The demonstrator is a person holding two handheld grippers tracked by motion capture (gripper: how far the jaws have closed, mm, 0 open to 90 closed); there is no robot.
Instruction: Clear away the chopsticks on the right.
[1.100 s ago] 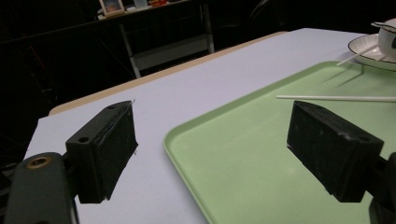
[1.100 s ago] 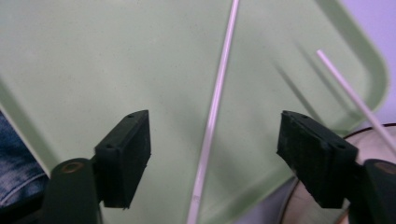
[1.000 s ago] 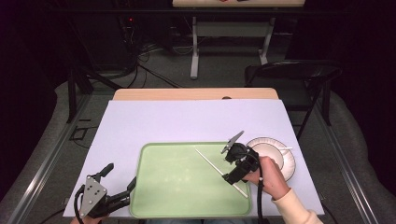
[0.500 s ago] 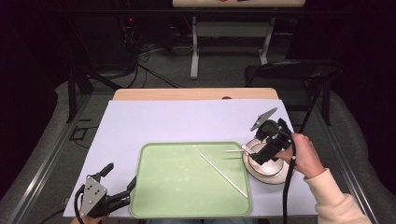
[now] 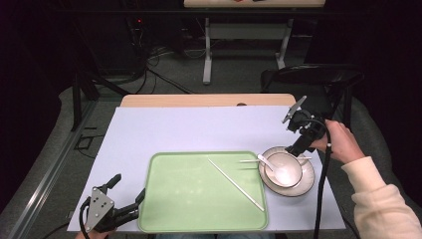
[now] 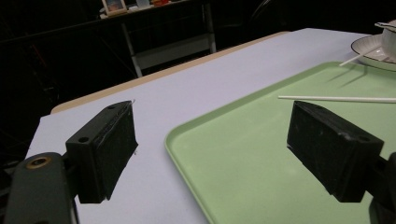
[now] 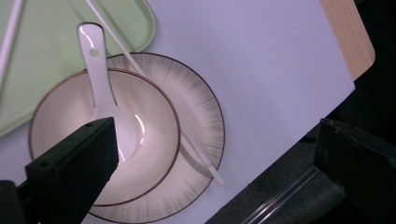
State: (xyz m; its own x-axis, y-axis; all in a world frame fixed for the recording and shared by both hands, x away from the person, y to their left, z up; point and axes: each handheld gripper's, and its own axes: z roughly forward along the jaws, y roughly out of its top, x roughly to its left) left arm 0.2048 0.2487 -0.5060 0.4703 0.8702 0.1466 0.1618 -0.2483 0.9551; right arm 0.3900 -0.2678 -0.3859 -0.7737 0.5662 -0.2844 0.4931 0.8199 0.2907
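Observation:
A pale bowl (image 5: 284,171) (image 7: 60,112) stands on a ribbed plate (image 5: 304,188) (image 7: 201,121) right of the green tray (image 5: 199,199) (image 6: 261,154). A white spoon (image 5: 265,162) (image 7: 100,79) rests in the bowl. One white chopstick (image 5: 236,185) (image 6: 336,99) lies slanted on the tray. A second chopstick (image 5: 247,161) (image 7: 198,156) bridges the tray edge and the plate. My right gripper (image 5: 297,147) (image 7: 215,158) hovers open over the plate's far right rim, holding nothing. My left gripper (image 5: 128,188) (image 6: 224,149) rests open at the tray's near left corner, its jaws astride the tray's rim.
A lilac mat (image 5: 199,129) covers the table, with its wooden edge (image 5: 199,100) showing at the back. A dark chair (image 5: 308,74) stands behind the right side. The mat's right edge (image 7: 345,84) lies close beside the plate.
My right gripper moved from the tray's right side to the far right of the plate. A second chopstick now lies across plate and tray edge. The left gripper stayed put.

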